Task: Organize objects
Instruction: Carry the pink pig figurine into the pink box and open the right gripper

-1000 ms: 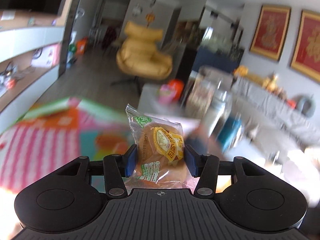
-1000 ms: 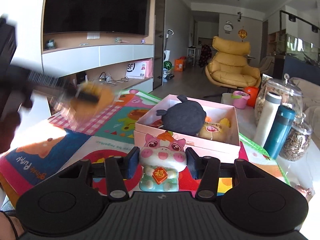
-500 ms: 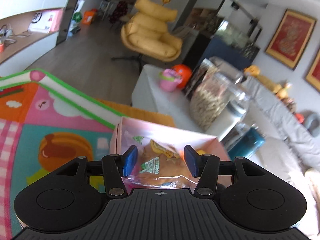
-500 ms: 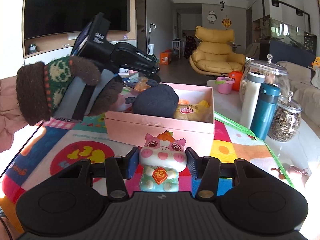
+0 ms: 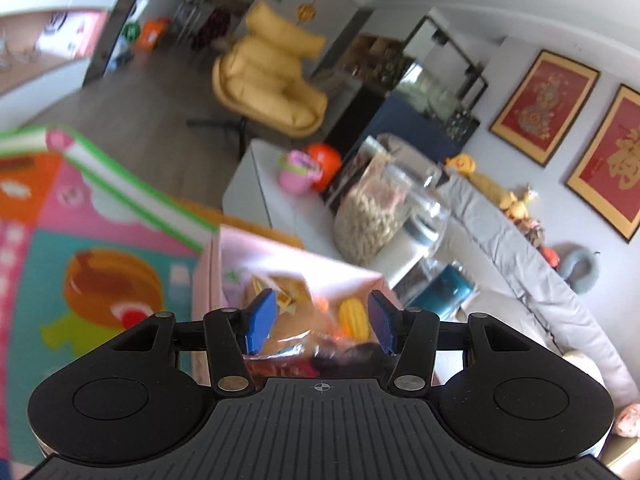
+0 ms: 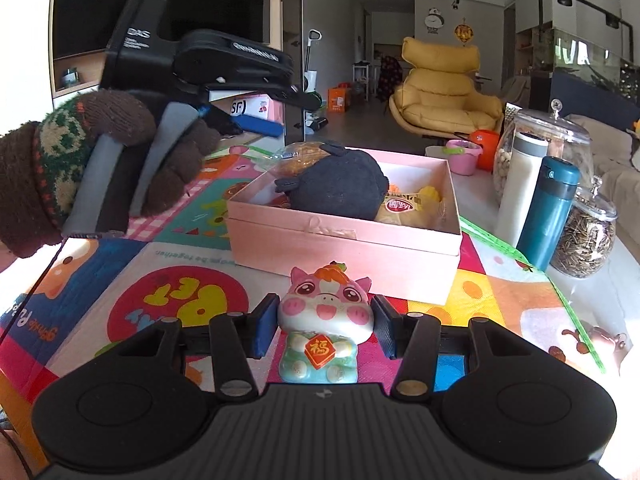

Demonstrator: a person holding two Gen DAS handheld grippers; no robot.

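A pink open box (image 6: 344, 244) stands on a colourful play mat (image 6: 184, 300). It holds a black plush (image 6: 340, 188) and a yellow snack packet (image 6: 404, 208). My left gripper (image 5: 320, 318), in a person's knit-gloved hand (image 6: 80, 160), reaches over the box's far left corner (image 5: 208, 280). It is shut on a clear-wrapped cake (image 5: 280, 292), which hangs low in the box behind the plush (image 6: 300, 152). My right gripper (image 6: 324, 326) hovers in front of the box, shut on a pink pig figurine (image 6: 324, 312) with a red tag.
Right of the box stand a white bottle (image 6: 520, 184), a teal bottle (image 6: 552, 208), a jar of seeds (image 6: 584, 236) and a big glass jar (image 6: 560, 132). A pink cup (image 6: 462, 156) sits behind the box. A small pink figure (image 6: 600, 340) lies at the mat's right edge.
My left gripper has carried the wrapped cake from the left, over the mat, down into the pink box's far corner. The right gripper has kept still with the pig.
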